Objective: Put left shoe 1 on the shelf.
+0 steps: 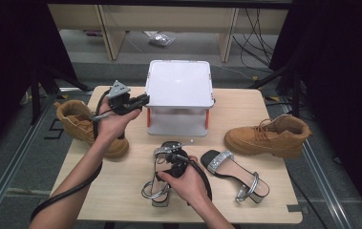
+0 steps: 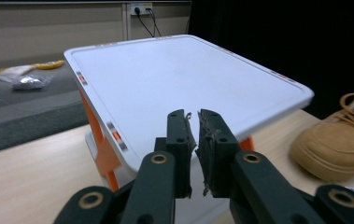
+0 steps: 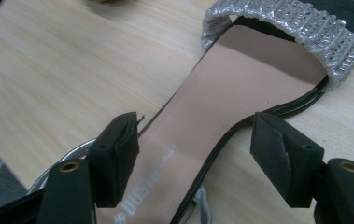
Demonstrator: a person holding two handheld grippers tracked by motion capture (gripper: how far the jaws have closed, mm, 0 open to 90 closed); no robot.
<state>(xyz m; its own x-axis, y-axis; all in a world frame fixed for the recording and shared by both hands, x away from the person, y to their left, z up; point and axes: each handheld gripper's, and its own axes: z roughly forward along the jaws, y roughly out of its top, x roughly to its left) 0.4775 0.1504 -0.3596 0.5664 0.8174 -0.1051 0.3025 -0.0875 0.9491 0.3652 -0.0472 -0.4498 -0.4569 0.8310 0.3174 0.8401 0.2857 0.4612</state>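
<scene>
Sandal with a silver strap, lying flat on the table near its near edge at centre; my right gripper stands over its insole with jaws spread wide, one on either side and neither touching. Its mate lies just to the right. My left gripper, jaws pressed together on nothing, hovers by the white lidded box at the far centre, between two tan boots at the left and right edges

A white lidded storage box blocks the table's middle rear. Tan boots stand at the left and right edges. Two glittery sandals occupy the centre front. Bare tabletop remains open at the front left corner.
</scene>
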